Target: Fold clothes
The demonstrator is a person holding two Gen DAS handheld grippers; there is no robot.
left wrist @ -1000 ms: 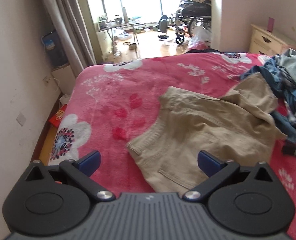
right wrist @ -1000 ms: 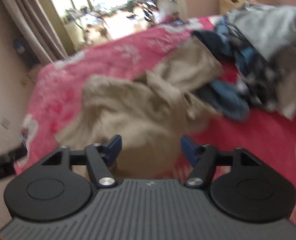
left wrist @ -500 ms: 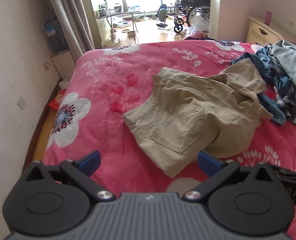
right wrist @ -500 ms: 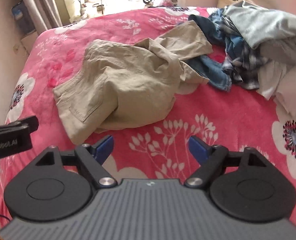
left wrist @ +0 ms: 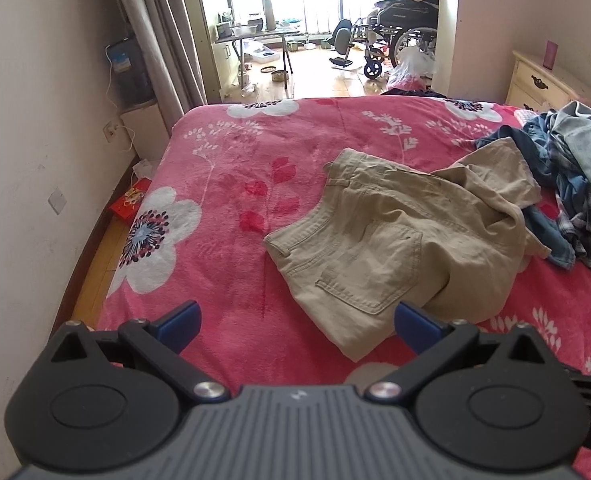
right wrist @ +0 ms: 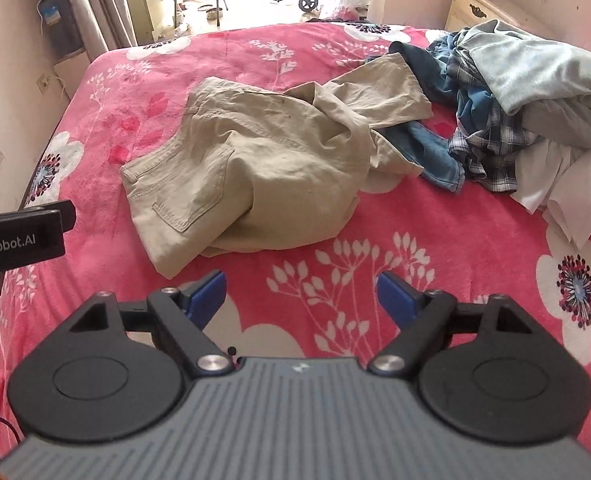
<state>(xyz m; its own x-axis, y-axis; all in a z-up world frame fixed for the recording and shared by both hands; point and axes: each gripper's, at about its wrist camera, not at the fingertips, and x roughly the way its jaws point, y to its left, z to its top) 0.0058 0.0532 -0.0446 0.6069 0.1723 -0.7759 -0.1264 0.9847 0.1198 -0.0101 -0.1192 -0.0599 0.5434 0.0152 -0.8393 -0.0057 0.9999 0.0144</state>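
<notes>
The bed (right wrist: 255,48) fills most of both views; its cover is a fluffy pink blanket w/ big white flowers and white sprigs. On it, near the middle, lie the khaki trousers (right wrist: 263,160) (left wrist: 407,240). They are a thick cotton weave, back side up, w/ a stitched patch pocket and belt loops at the waistband. The seat part is fairly flat but the legs are crumpled and folded over, and one leg runs toward the clothes pile (right wrist: 535,104) (left wrist: 575,176) at the right side of the bed. This pile is a loose heap: a grey soft top on top, a blue-white checked shirt, a piece of denim and some white cloth. The denim touches the trouser leg and part of it goes under the leg.

Behind the bed stands a cream nightstand (right wrist: 479,8) w/ a pink cup on it, approx. at the right wall. Through the doorway a wheelchair (left wrist: 403,32) and a folding table (left wrist: 255,40) are visible; a grey curtain (left wrist: 163,32) hangs at the left.

The left gripper (left wrist: 297,322) hangs above the near edge of the trousers, jaws apart, nothing between them. The right gripper (right wrist: 301,294) is over bare blanket just beside the trousers, jaws also wide apart and empty.
</notes>
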